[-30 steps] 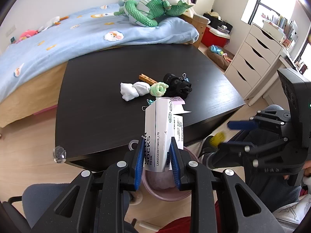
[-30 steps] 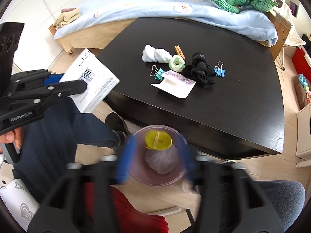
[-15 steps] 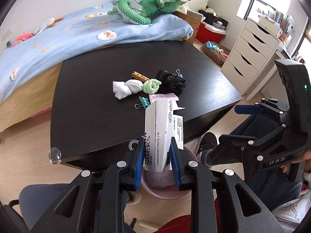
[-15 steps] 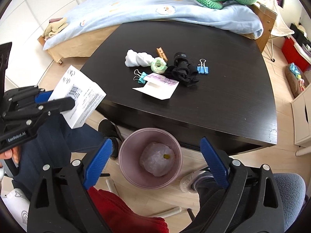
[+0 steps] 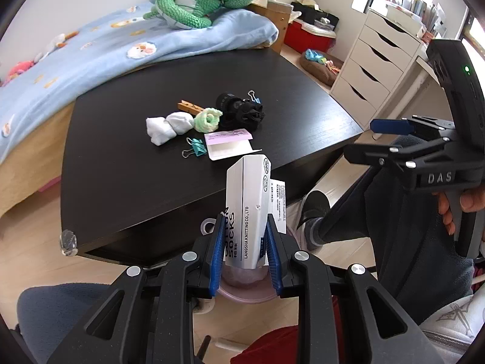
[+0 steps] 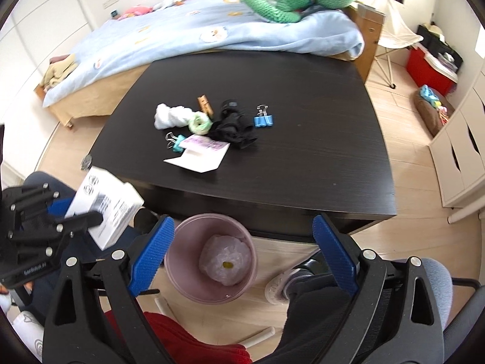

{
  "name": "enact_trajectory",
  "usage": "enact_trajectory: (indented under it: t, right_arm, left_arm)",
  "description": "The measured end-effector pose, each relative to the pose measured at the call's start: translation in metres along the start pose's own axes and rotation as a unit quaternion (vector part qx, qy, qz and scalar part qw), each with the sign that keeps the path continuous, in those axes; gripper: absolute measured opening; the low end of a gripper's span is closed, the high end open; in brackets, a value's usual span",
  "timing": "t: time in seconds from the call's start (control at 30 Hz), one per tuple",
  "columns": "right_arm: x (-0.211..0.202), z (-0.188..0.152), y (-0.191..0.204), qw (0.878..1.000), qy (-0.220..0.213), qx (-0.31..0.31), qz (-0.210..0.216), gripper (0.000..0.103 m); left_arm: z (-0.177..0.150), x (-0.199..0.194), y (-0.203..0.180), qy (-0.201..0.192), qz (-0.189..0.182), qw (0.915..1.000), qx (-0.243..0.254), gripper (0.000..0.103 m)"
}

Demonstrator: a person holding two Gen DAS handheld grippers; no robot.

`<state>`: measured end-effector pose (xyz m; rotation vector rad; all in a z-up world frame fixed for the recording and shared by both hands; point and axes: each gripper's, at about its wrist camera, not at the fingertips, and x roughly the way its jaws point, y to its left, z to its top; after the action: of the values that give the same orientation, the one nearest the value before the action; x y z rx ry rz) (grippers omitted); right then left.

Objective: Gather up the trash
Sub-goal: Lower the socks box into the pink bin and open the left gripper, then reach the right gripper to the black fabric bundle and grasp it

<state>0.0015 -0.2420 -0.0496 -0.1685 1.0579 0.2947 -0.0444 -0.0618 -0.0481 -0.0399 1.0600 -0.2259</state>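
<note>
My left gripper is shut on a white cotton-socks box, held upright over the pink trash bin by the table's near edge. The box and left gripper also show at the left of the right wrist view. My right gripper is open and empty above the bin, which holds a clear plastic wad and a small yellow piece. A white-and-purple card lies on the black table. The right gripper shows at the right.
On the table lie white socks, a green sock roll, black socks, a wooden clothespin and blue and teal binder clips. A bed stands behind, white drawers at the right.
The yellow piece left my right gripper and dropped into the bin; the right gripper opened wide and rose. My left gripper still holds the box, shifted slightly.
</note>
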Motion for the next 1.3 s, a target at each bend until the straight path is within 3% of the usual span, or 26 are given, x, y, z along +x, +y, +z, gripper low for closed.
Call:
enact_trajectory:
  t: [0.1, 0.17, 0.27, 0.3, 0.33, 0.6, 1.3]
  right_arm:
    - [-0.001, 0.001, -0.004, 1.000, -0.004, 0.006, -0.001, 0.091]
    - [-0.001, 0.001, -0.005, 1.000, -0.004, 0.007, -0.001, 0.091]
    - [-0.002, 0.001, -0.005, 1.000, -0.004, 0.009, 0.000, 0.091]
    - [-0.002, 0.001, -0.005, 1.000, -0.004, 0.009, 0.000, 0.091]
    - [-0.002, 0.001, -0.005, 1.000, -0.004, 0.008, 0.000, 0.091]
    - [-0.001, 0.000, -0.001, 1.000, -0.005, 0.005, 0.009, 0.093]
    - [0.000, 0.005, 0.007, 0.999, -0.002, 0.000, 0.032, 0.097]
  left_arm:
    - [0.000, 0.000, -0.003, 0.001, -0.006, 1.0000, 0.004, 0.031]
    - [0.000, 0.001, -0.004, 0.000, -0.006, 1.0000, 0.005, 0.039]
    - [0.000, 0.003, -0.003, -0.002, -0.010, 0.9999, 0.000, 0.066]
    - [0.001, 0.002, -0.002, -0.006, -0.010, 0.9999, -0.003, 0.081]
    - [0.001, 0.000, -0.002, -0.012, -0.008, 0.9999, -0.005, 0.090]
    - [0.002, -0.004, 0.007, -0.025, 0.010, 0.9992, -0.030, 0.095]
    - [0.009, -0.009, 0.027, -0.050, 0.028, 0.9966, -0.058, 0.095]
